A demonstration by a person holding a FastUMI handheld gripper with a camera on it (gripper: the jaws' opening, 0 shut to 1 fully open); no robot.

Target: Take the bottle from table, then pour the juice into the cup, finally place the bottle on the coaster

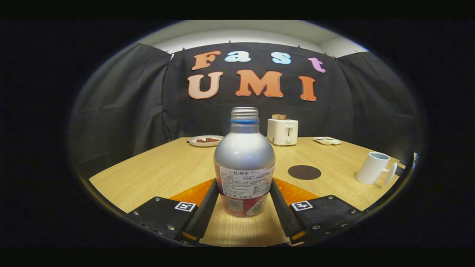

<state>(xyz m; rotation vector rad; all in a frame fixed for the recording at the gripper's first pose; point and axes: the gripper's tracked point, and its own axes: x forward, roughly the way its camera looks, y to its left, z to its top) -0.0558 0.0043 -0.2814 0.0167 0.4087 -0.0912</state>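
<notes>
Fingers (pixel 207 207) flank the bottle (pixel 244 163) on both sides, pads looking flush against its lower body at the label band, so I read the gripper (pixel 243 202) as closed down to bottle width and holding it; whether the bottle is lifted or its base rests on the table (pixel 159 170) I cannot tell. Bottle sits dead ahead at 12 o'clock, between the fingers, long axis upright, neck uncapped with a blue ring below the thread. Beyond it, the dark round coaster (pixel 304 172) lies flat at about 1 o'clock, near the bottle but apart from it. Farther out at 2 to 3 o'clock stands the white cup (pixel 373 168), handle turned to the right, well apart from the coaster. Far edge: plate (pixel 205 140) at 11 o'clock, toaster (pixel 282 131) just right of 12, small tray (pixel 327 140) at 1. My judgement: the pour calls for carrying the bottle rightward past the coaster to the cup, then tipping the neck toward it.
</notes>
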